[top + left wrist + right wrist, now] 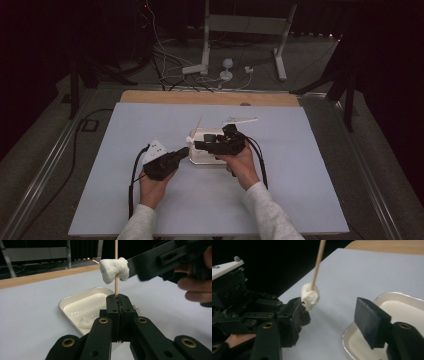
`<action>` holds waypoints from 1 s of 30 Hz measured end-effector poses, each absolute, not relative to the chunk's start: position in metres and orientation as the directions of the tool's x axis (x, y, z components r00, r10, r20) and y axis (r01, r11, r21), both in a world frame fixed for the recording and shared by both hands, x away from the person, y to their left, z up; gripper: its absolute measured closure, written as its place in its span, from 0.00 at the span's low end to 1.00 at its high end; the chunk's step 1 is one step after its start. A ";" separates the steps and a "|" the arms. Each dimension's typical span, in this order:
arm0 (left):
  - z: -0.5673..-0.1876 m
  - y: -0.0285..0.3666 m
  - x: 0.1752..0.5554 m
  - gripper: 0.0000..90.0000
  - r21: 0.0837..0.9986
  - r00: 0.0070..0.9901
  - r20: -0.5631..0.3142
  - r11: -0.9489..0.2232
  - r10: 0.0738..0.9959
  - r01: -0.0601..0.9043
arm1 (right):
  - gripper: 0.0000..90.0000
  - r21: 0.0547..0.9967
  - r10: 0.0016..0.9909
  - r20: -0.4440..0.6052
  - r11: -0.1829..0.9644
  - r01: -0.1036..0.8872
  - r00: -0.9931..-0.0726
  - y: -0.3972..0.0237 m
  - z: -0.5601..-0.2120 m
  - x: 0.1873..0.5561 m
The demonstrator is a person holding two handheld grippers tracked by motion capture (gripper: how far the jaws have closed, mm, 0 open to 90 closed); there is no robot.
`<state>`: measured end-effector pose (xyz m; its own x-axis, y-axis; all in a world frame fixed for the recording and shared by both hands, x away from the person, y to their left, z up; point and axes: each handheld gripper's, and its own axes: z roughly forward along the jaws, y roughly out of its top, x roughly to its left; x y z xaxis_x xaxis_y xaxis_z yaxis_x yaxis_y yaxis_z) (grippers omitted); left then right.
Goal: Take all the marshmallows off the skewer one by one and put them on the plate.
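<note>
Left gripper (184, 153): fingers (113, 305) are pressing flat together on the lower end of a thin wooden skewer (116, 277), holding it upright over the tabletop (125, 200). The person's left hand (152, 187) is gripping the tool from below, cable trailing off to the side.

A white marshmallow (113, 270) is sitting threaded on the skewer, partway up the stick and clear above the left gripper's fingertips. It is looking squashed and lumpy, not a neat cylinder. In the right gripper view the same marshmallow (310, 297) is hanging just above the left gripper's black fingers, with the skewer (318, 262) leaning up and out of the top of the picture.

Right gripper (200, 146): held in the right hand (242, 167), coming in level from the other side. Its fingers (372, 322) are standing partly apart, nothing pinched between them. In the left gripper view one of its black fingers (160, 261) is lying right against the marshmallow's side; I cannot tell whether it is actually touching or just beside it.

Below both tools, a shallow cream tray (72, 301) with a metal rim is resting on the pale tabletop, a few white lumps lying in its bottom. The skewer and marshmallow are hovering at the tray's near edge.
</note>
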<state>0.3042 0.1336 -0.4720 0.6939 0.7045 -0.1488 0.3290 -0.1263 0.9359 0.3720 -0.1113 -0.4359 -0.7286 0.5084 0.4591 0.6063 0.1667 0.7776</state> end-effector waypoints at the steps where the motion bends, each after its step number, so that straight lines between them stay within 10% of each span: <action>1: -0.472 0.133 0.304 1.00 0.936 0.697 -0.149 -0.128 0.702 0.328 | 0.49 0.774 0.500 0.467 0.167 0.610 -0.729 -0.110 -0.437 0.372; 15: -0.474 0.127 0.304 1.00 0.934 0.715 -0.154 -0.135 0.682 0.330 | 0.81 0.740 0.435 0.533 0.175 0.649 -0.726 -0.091 -0.444 0.374; 30: -0.474 0.126 0.303 1.00 0.935 0.720 -0.141 -0.148 0.679 0.322 | 0.86 0.751 0.451 0.520 0.162 0.640 -0.725 -0.093 -0.441 0.371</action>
